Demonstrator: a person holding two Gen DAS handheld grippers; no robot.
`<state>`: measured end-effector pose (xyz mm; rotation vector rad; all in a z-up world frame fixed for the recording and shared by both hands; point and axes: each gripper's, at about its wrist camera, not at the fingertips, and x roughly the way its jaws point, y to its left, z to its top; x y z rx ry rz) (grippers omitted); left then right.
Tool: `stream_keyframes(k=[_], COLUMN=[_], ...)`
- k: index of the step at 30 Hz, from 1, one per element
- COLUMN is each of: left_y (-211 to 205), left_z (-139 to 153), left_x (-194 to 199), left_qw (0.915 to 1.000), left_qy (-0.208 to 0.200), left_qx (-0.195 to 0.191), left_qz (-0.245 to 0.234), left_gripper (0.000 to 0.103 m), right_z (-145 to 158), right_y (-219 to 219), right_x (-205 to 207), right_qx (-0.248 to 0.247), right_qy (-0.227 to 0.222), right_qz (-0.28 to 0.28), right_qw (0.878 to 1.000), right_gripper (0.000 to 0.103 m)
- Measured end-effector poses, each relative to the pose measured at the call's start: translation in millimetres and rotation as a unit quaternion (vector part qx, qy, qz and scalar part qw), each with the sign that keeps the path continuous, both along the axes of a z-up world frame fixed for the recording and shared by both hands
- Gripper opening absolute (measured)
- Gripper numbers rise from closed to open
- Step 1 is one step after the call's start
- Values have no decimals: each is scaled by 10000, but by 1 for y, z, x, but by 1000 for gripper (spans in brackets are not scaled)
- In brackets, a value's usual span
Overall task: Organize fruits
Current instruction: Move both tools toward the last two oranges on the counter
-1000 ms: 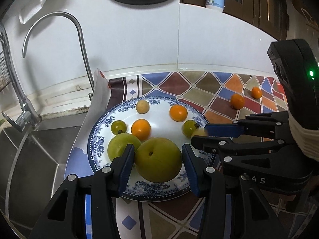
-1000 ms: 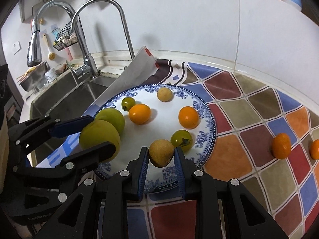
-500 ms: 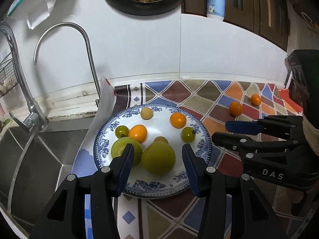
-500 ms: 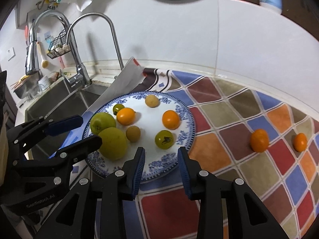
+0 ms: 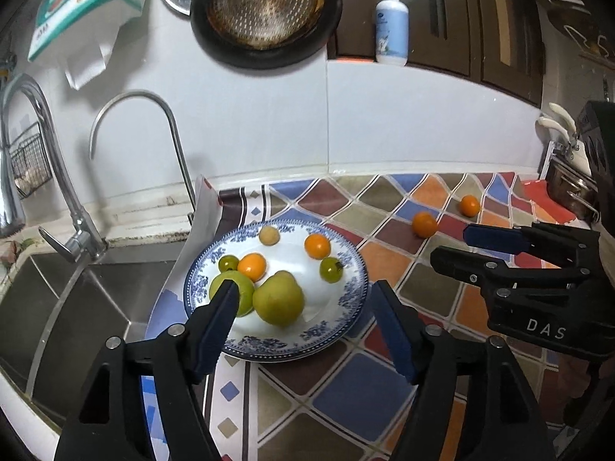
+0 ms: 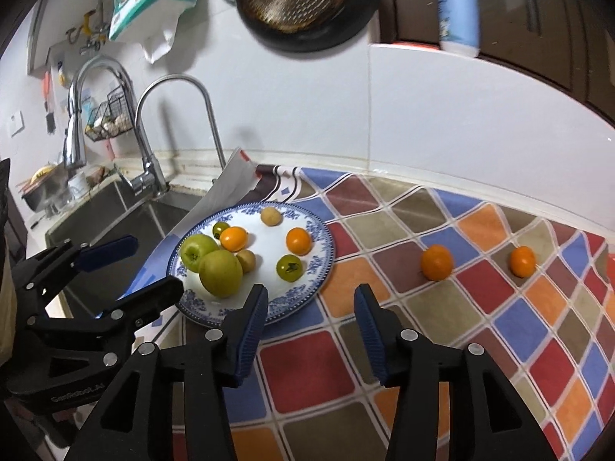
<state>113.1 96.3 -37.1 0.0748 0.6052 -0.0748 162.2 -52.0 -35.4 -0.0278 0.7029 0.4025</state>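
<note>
Jaws of left gripper (image 5: 303, 296) and right gripper (image 6: 310, 299) opening, both empty.

The plate (image 6: 307, 288) is white with a blue floral rim. On it lie two yellow-green apples (image 6: 221, 272), two orange citrus fruits (image 6: 298, 241), two dark green tomatoes (image 6: 289, 267) and two tan fruits (image 6: 270, 216). Two more oranges (image 6: 436, 262) sit on the cloth (image 6: 499, 307), a diamond check of red, orange, blue, brown and olive with pale lines. Both grippers are black with blue pads (image 6: 251, 326). The wall (image 6: 423, 115) is white, the bottle (image 5: 392, 23) pale blue and white
</note>
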Motion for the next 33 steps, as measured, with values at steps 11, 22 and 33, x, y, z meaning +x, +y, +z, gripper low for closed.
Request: stream_keyframes(k=[11, 22, 33], left_y=[-28, -76, -118], left_z=[24, 35, 42], left_x=[-14, -16, 0], left_qw=[9992, 9984, 9982], left_qy=[-370, -551, -586], left_qx=[101, 95, 124], left_qz=[89, -37, -17], left_gripper=[87, 90, 93], right_z=[25, 33, 31], right_y=[-37, -85, -135], right_x=[-28, -42, -31], right_qx=[18, -106, -100], right_qy=[-360, -535, -545], right_qz=[-464, -801, -1054], right_qw=[9983, 9953, 9929], right_gripper=[59, 60, 63])
